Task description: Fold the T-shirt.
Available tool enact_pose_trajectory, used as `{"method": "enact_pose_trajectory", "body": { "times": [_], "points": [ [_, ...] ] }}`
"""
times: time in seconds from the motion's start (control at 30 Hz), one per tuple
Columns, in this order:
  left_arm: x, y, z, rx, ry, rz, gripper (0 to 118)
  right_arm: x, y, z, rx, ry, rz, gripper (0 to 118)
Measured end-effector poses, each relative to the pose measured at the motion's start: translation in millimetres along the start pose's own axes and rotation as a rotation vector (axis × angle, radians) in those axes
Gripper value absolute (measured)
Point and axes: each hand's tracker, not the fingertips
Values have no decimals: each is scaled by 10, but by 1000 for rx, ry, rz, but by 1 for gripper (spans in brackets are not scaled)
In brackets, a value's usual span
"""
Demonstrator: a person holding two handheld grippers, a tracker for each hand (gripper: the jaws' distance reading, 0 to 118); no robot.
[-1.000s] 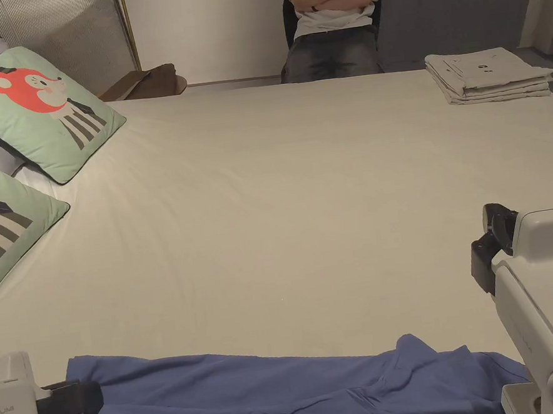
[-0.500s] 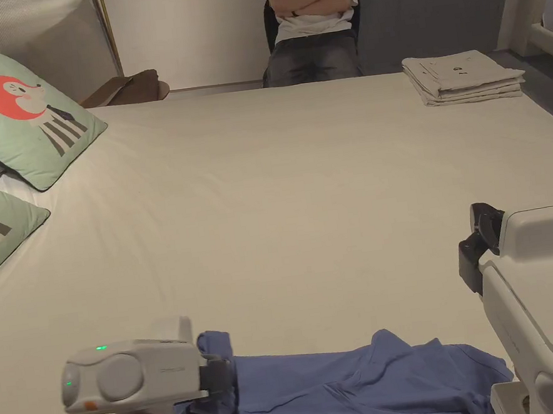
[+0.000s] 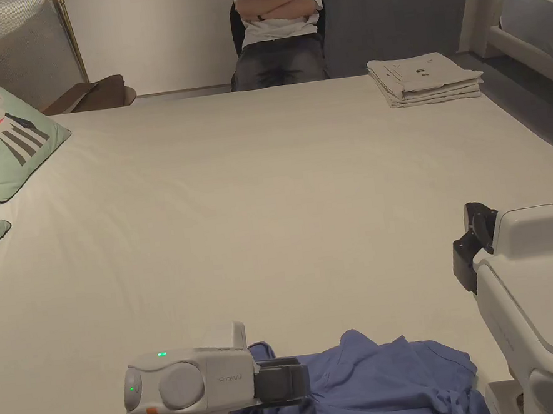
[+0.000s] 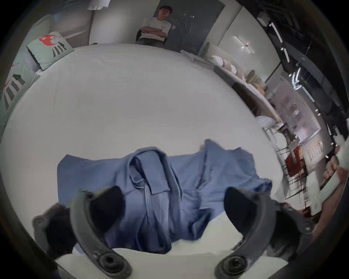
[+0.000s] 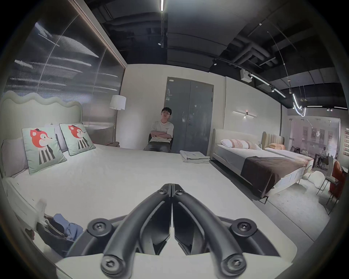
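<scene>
Shirt [image 3: 385,380] bunched on bed [image 3: 270,218], near edge.
Left tool [image 4: 170,203] gapes over it; right tool [image 5: 171,190] closed, empty; stamped lettering unreadable.

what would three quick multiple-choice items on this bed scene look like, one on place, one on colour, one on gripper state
1. Where is the stack of folded cloths?
A far right corner of the bed
B on a pillow
C on the floor

2. What colour is the T-shirt?
A red
B blue
C white

3. How do the right gripper jaws stand?
A wide open
B closed on the shirt
C closed on nothing

Answers: 1 A, the stack rests at the bed's far right edge. 2 B, blue fabric lies bunched near the left gripper. 3 C, the jaws meet above bare sheet.
</scene>
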Motion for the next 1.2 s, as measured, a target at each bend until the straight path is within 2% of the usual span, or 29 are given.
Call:
{"method": "enact_pose_trajectory", "body": {
  "times": [0.1,0.23,0.33,0.43,0.47,0.5,0.57,0.8,1.2],
  "points": [
    [2,51,259,95,-31,29,109,-22,-3,-8,-2,4,-3,0],
    [-64,56,698,309,17,39,109,-91,0,-2,-1,21,-1,0],
    [-163,-13,970,481,127,36,109,-130,10,8,1,33,-2,0],
    [-277,-96,1082,560,241,59,104,-155,18,17,4,41,1,0],
    [-310,-138,1104,584,271,53,87,-159,19,20,5,43,2,0],
    [-338,-185,1107,601,309,50,64,-164,20,22,5,43,2,0],
    [-370,-248,1034,585,386,28,0,-166,16,24,6,45,0,0],
    [-375,-490,489,426,362,-30,0,-173,1,31,-3,51,1,0],
    [232,-656,-408,206,206,-136,0,68,-61,53,-19,6,2,0]
  ]
}}
